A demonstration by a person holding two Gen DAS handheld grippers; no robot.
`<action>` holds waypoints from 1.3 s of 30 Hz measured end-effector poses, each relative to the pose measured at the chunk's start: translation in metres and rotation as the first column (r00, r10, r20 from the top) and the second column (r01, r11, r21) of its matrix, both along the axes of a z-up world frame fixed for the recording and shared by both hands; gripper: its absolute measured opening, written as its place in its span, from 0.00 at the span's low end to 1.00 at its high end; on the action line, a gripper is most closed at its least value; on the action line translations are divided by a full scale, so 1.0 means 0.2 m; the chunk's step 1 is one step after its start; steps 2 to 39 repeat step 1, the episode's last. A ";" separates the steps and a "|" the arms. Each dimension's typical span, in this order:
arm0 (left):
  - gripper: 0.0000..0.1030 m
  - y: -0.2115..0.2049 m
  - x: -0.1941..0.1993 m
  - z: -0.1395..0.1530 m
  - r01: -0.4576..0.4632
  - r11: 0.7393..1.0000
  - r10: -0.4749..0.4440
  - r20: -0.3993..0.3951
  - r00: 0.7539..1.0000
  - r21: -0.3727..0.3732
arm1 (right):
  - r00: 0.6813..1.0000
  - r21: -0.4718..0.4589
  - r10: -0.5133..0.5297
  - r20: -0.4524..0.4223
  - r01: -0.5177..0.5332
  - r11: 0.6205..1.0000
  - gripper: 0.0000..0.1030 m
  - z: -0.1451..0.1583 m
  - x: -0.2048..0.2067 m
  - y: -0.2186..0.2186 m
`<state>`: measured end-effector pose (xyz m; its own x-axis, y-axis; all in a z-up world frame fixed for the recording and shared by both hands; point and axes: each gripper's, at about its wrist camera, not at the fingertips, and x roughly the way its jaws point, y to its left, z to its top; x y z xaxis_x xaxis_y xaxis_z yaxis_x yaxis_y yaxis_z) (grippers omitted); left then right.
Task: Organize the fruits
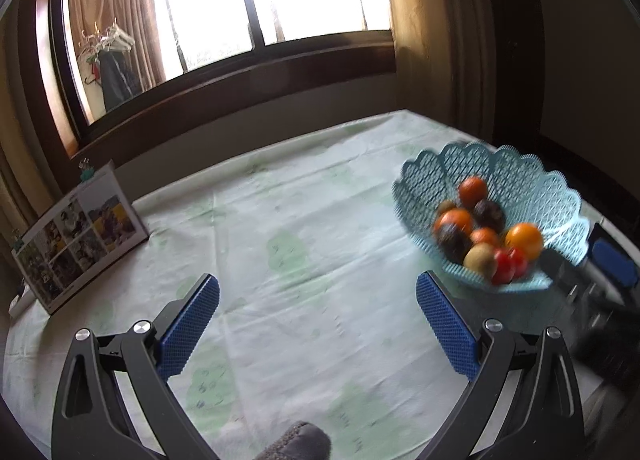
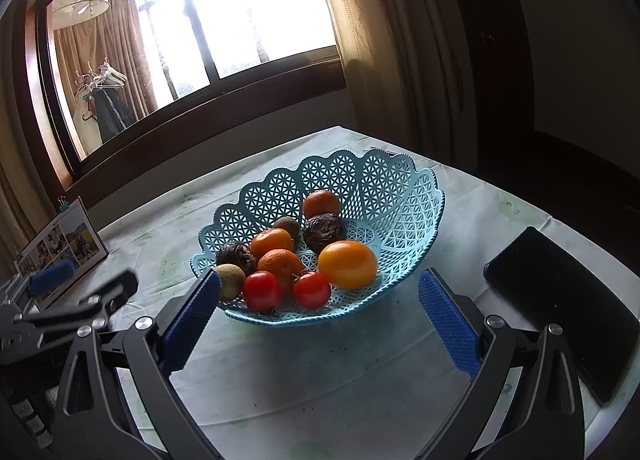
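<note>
The fruits are contained in the blue lattice basket on the clothed table. Both the left gripper and right gripper are held with jaws apart, nothing gripped.

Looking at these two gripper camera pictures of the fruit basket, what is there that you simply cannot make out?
- Left wrist view: the fruit in the blue basket is motion-blurred, so the kinds are uncertain.
- Left wrist view: the right gripper is blurred and cut off by the edge.
- Right wrist view: the basket's near rim hides the undersides of the two red fruits.
- Both views: the photo calendar is too small to read.
</note>
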<state>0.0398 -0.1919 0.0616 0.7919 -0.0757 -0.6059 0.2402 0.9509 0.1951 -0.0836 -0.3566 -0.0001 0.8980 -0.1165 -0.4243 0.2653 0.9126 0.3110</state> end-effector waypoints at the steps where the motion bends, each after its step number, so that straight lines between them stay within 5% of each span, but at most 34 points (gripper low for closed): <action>1: 0.95 0.03 0.00 -0.01 -0.006 1.000 0.006 -0.012 1.000 0.000 | 1.000 -0.001 0.000 0.001 0.000 1.000 0.97 0.00 0.00 0.00; 39: 0.95 0.03 0.00 -0.01 -0.006 1.000 0.006 -0.012 1.000 0.000 | 1.000 -0.001 0.000 0.001 0.000 1.000 0.97 0.00 0.00 0.00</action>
